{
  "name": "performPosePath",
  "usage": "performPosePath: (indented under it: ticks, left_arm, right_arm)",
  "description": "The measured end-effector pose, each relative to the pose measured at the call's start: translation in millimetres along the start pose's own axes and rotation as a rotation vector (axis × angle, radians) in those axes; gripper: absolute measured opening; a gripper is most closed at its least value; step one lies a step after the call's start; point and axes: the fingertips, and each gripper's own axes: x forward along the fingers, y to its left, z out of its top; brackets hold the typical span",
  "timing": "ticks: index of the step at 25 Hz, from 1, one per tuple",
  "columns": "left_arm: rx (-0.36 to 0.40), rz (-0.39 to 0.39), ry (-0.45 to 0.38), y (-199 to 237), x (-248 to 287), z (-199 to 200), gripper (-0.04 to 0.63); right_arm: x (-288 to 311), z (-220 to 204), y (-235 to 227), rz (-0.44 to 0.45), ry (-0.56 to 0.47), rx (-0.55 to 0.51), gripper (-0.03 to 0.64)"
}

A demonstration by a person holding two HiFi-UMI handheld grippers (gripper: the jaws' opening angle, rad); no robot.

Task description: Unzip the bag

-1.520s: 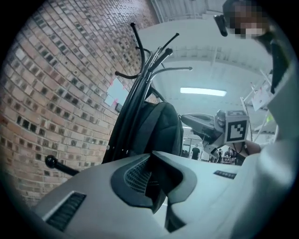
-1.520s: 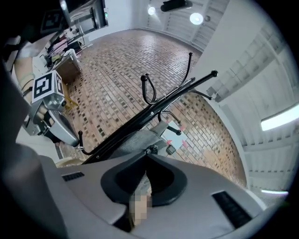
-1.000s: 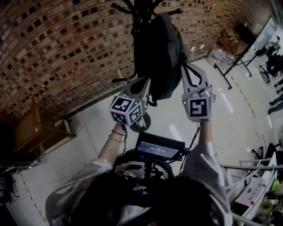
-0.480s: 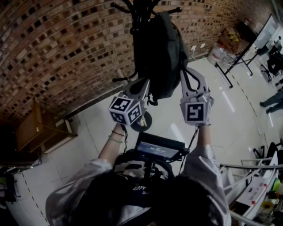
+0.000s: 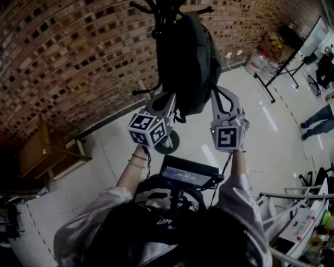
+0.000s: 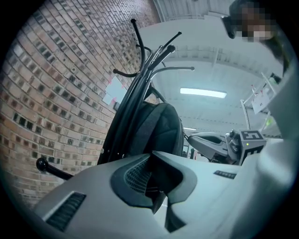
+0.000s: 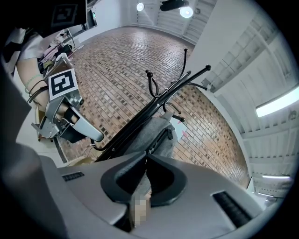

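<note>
A dark backpack [image 5: 188, 62] hangs from a black coat rack [image 5: 167, 10] against the brick wall. My left gripper [image 5: 172, 97] reaches up to the bag's lower left side, and its jaws [image 6: 150, 156] are closed on dark bag fabric. On the bag's right side, my right gripper [image 5: 215, 90] is up at the zipper. In the right gripper view the zipper line [image 7: 160, 136] runs down the grey bag [image 7: 152, 140] straight into the closed jaw tips [image 7: 146, 158], which pinch the zipper pull. The pull itself is mostly hidden between the pads.
The rack's round base [image 5: 169, 144] stands on the pale floor below the bag. A wooden cabinet [image 5: 42, 151] is at the left by the brick wall [image 5: 78, 62]. Boxes and bottles [image 5: 261, 61] lie at the back right, and a person's legs [image 5: 315, 119] are at the right.
My right gripper has come down and slightly left along the bag's right side, toward me. The left gripper has stayed in place on the bag.
</note>
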Motion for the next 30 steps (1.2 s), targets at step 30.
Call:
performPosePath:
  ticks: [30]
  left_arm:
    - [-0.029,0.055,0.016,5,-3,-14,0.008]
  right_arm:
    - [-11,-103,78,0.125,0.137,0.194,0.02]
